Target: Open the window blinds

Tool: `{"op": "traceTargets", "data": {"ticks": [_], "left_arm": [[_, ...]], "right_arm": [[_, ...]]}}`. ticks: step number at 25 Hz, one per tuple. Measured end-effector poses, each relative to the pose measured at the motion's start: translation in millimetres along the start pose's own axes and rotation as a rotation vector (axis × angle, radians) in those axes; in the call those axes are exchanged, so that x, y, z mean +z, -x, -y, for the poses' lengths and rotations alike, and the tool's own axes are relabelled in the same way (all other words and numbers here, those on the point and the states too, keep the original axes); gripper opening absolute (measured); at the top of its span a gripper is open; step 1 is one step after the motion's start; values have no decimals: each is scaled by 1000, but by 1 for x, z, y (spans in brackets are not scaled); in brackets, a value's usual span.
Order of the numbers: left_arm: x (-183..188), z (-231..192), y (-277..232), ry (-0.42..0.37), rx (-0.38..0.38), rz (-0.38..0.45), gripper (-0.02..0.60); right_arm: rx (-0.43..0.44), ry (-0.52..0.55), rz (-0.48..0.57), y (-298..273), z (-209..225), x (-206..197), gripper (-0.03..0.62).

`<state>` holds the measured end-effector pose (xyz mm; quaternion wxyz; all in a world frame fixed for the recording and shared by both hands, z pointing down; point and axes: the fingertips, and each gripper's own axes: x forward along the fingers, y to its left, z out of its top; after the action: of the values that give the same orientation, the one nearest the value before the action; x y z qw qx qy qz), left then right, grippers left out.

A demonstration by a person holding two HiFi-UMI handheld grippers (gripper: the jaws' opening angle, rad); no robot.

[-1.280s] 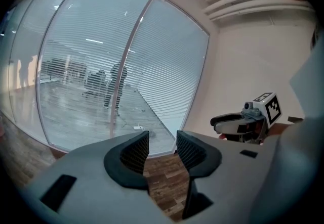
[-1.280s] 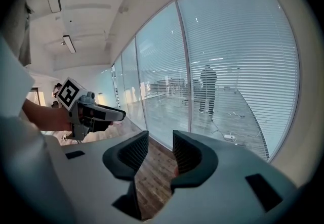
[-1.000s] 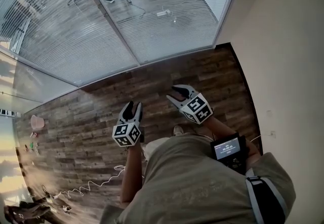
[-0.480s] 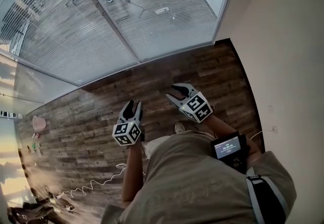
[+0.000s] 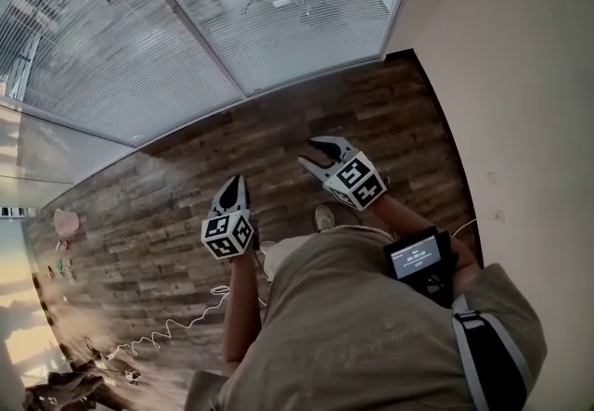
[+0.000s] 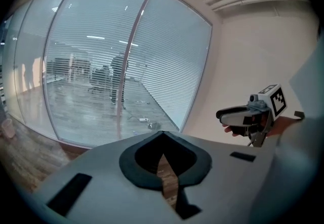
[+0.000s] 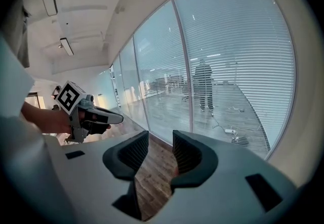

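Lowered slatted blinds [image 5: 278,38] cover the glass wall ahead, also seen in the left gripper view [image 6: 96,81] and the right gripper view [image 7: 233,66]. My left gripper [image 5: 235,185] hovers over the wooden floor, well short of the blinds. Its jaws have just been closing and now meet [image 6: 162,136] with nothing between them. My right gripper [image 5: 314,152] is held slightly farther forward, to the right. It is open [image 7: 160,142] and empty. Each gripper shows in the other's view: the right gripper [image 6: 238,115], the left gripper [image 7: 104,116].
A white wall [image 5: 520,75] runs along the right, meeting the window frame post [image 5: 399,1]. A coiled white cable [image 5: 167,335] lies on the wooden floor [image 5: 139,242] at lower left, with small items [image 5: 65,224] near the left edge. A screen device [image 5: 418,263] sits on the right forearm.
The left gripper's jaws have gone from open to shut, with nothing in them. Both hands stay roughly where they were; the right gripper is unchanged.
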<state>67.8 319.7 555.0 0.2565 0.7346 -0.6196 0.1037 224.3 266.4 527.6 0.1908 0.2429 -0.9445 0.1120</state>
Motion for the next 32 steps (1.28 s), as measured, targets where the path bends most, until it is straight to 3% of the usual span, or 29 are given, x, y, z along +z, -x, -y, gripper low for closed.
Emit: {"op": "traceTargets", "data": {"ticks": [4, 8, 17, 26, 32], "left_arm": [[-5, -2, -3, 20, -19, -27, 14], [-3, 6, 4, 40, -113, -31, 14], [7, -7, 36, 38, -248, 29, 14], [18, -72, 71, 27, -282, 30, 14], [15, -155, 105, 27, -301, 30, 14]], "right_arm": [[4, -12, -5, -5, 0, -3, 153], [21, -18, 0, -10, -14, 6, 153], [26, -23, 17, -42, -65, 23, 153], [46, -60, 26, -92, -121, 48, 153], [33, -63, 37, -146, -183, 66, 153]]}}
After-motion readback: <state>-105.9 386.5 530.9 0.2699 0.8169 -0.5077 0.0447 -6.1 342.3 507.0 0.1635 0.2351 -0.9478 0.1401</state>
